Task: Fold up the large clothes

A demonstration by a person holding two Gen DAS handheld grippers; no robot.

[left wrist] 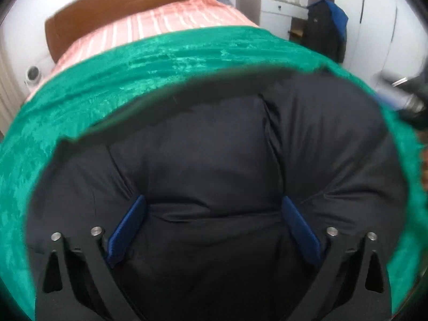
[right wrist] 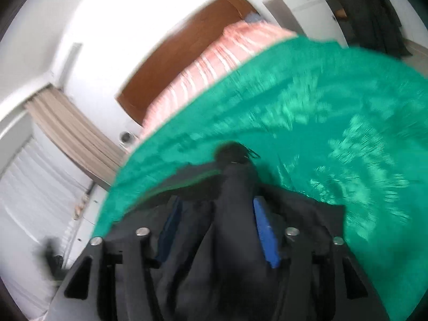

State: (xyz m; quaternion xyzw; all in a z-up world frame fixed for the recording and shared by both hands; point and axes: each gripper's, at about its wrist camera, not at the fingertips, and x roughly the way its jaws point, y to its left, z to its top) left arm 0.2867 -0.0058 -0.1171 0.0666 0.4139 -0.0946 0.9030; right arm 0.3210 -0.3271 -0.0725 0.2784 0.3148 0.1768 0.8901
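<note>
Puffy black padded jacket (left wrist: 214, 147) lies on a green velvety blanket (left wrist: 133, 75) spread over the pink striped bed (left wrist: 165, 24). Left gripper (left wrist: 214, 222) spread wide, blue pads (left wrist: 125, 230) pressed onto the jacket. Right gripper (right wrist: 218, 227) clamped narrow on a bunched fold of jacket (right wrist: 235, 187); view blurred.

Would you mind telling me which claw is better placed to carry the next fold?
Right claw: already shut on a fold of the black jacket. Left claw is open, gripping nothing.
</note>
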